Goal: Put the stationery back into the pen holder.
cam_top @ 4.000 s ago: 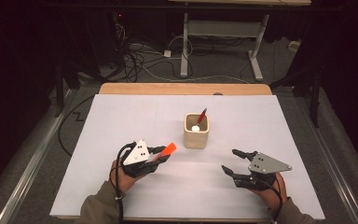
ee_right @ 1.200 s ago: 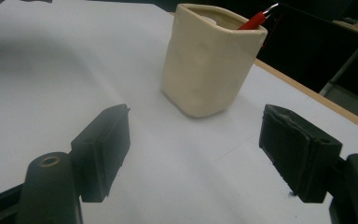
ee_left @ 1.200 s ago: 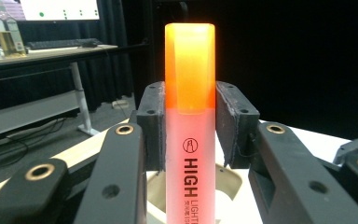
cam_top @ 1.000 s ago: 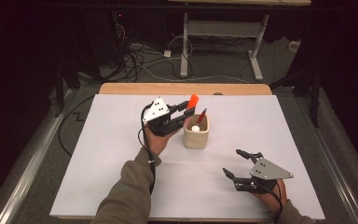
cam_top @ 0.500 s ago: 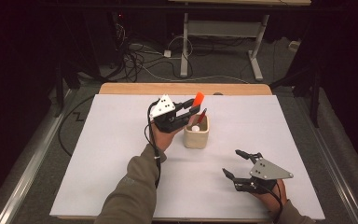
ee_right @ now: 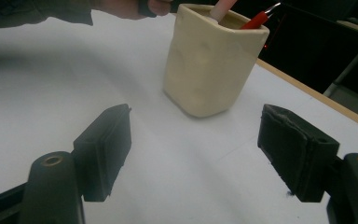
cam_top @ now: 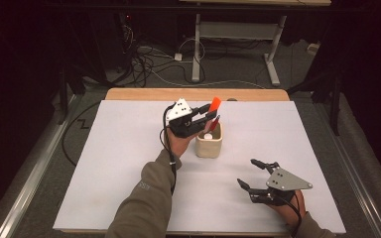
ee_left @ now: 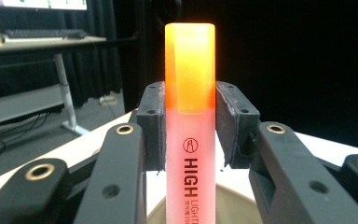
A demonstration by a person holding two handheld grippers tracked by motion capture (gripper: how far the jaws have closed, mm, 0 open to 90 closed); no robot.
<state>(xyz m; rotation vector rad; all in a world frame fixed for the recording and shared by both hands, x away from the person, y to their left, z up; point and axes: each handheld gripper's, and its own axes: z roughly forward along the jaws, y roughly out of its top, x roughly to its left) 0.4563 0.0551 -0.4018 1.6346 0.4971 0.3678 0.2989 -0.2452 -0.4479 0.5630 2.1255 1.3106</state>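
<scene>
- The left gripper (cam_top: 206, 117), fingers clenched on the orange highlighter (ee_left: 189, 116), has carried it over the cream pen cup (cam_top: 209, 144) near the surface's far edge; lowering in comes next.
- The right gripper (cam_top: 256, 175) rests with its fingers released.

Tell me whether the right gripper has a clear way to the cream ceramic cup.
Probably yes: the right gripper rests with jaws open toward the cream ceramic cup, bare white table between them.
</scene>
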